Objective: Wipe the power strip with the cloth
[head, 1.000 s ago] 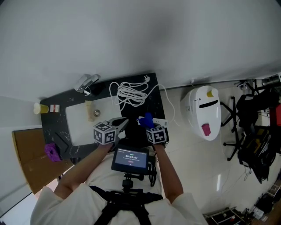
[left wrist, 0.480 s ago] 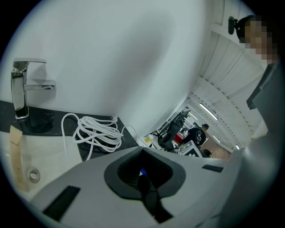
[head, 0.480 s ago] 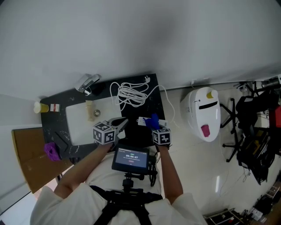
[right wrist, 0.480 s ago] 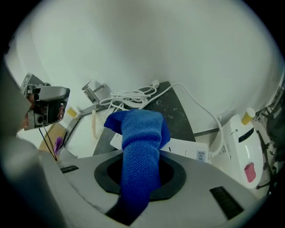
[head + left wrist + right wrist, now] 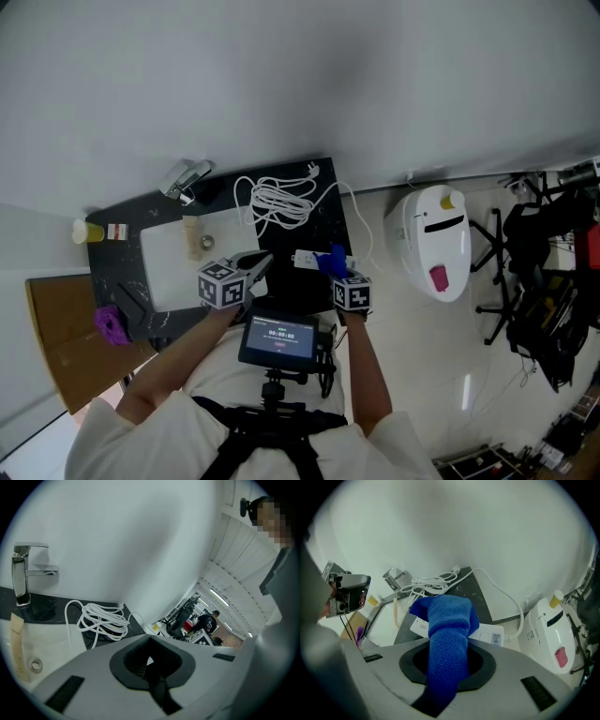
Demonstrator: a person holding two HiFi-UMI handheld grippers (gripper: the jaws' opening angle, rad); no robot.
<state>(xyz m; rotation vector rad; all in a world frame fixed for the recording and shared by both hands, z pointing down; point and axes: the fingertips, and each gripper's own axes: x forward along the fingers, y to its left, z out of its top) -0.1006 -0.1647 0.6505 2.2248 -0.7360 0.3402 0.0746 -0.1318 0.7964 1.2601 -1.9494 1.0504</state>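
Clearly, the right gripper (image 5: pixel 448 663) pinched the cloth (image 5: pixel 449 620) over the power strip (image 5: pixel 491 635) on the counter (image 5: pixel 474 588). The strip's long axis ran sideways across the jaws. The left gripper (image 5: pixel 149 661), pressed together on nothing, stood farther away.

Lab space: sink counter (image 5: pixel 131 220), equipment stands (image 5: pixel 536 281)
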